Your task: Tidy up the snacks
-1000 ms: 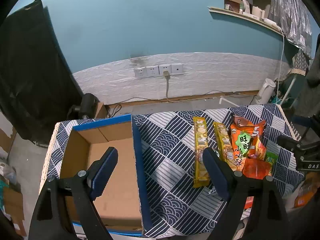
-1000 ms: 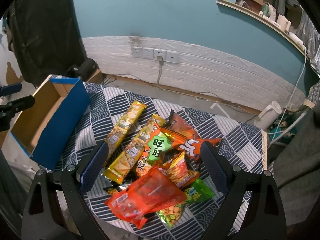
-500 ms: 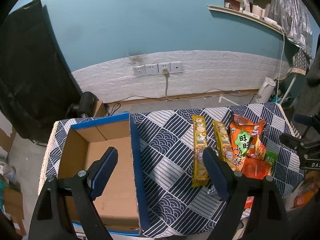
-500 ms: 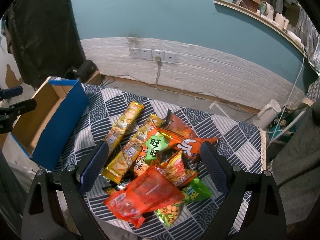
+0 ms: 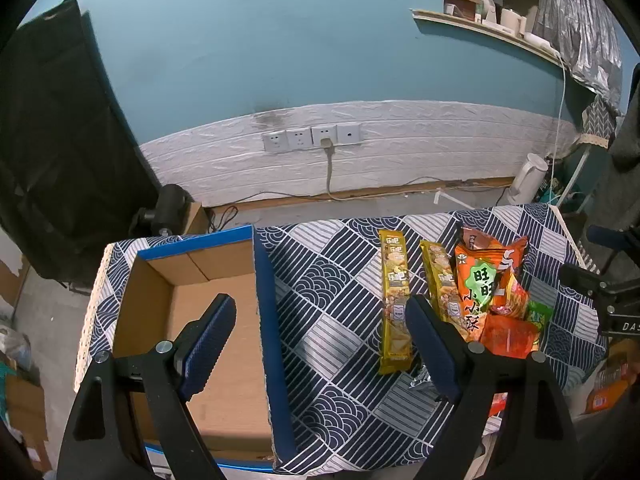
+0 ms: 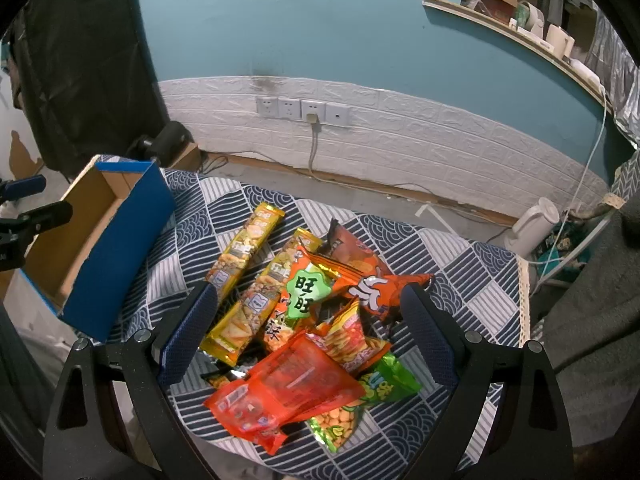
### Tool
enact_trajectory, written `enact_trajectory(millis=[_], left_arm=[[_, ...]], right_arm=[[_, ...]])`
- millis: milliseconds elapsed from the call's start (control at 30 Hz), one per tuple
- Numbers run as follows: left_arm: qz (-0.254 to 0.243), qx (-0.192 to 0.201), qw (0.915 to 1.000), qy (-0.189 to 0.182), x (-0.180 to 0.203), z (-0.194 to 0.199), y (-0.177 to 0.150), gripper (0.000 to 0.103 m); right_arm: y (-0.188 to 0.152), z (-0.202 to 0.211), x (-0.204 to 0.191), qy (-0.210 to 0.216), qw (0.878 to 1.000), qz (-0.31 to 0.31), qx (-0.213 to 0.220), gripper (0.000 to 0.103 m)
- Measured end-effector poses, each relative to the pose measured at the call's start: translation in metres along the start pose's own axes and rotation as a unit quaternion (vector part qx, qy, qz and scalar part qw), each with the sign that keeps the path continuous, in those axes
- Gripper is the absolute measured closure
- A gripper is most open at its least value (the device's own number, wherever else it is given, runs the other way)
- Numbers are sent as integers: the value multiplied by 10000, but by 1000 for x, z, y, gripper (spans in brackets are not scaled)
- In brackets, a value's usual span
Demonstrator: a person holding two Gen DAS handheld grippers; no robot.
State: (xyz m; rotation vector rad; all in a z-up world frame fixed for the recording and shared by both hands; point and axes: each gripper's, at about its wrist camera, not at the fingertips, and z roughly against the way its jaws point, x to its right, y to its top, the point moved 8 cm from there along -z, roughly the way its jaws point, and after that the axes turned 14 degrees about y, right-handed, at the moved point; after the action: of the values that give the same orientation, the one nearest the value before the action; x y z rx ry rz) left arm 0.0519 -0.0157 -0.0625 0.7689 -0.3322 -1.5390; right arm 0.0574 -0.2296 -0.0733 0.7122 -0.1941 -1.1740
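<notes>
An open cardboard box with blue outer walls (image 5: 262, 312) (image 6: 116, 240) stands on the left of the patterned table; it looks empty. Two long yellow snack packs (image 5: 394, 296) (image 6: 244, 250) lie beside a pile of bags: an orange bag with a green label (image 6: 306, 292) (image 5: 478, 292), a red-orange translucent bag (image 6: 284, 392), a green bag (image 6: 360, 404). My left gripper (image 5: 320, 344) is open, above the box's right wall. My right gripper (image 6: 310, 334) is open and empty, above the pile. Each gripper shows at the other view's edge.
The table wears a navy and white patterned cloth (image 5: 332, 280) (image 6: 472, 280). Behind it are a concrete floor, a white brick wall with sockets (image 5: 312, 138), and a white kettle (image 6: 530, 226) on the floor at right. A black camera (image 5: 164, 210) sits beyond the box.
Both views have shifted slightly; the box and snacks sit a little lower and left in frame. Both grippers stay open and nothing on the table has moved.
</notes>
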Motion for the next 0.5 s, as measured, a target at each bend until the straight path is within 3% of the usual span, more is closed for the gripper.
enact_trajectory(millis=[500], left_arm=[[-43,-14,10000,-7,4,0,-4,15]], right_arm=[[-2,1,6,-28,10000,-26,-35,12]])
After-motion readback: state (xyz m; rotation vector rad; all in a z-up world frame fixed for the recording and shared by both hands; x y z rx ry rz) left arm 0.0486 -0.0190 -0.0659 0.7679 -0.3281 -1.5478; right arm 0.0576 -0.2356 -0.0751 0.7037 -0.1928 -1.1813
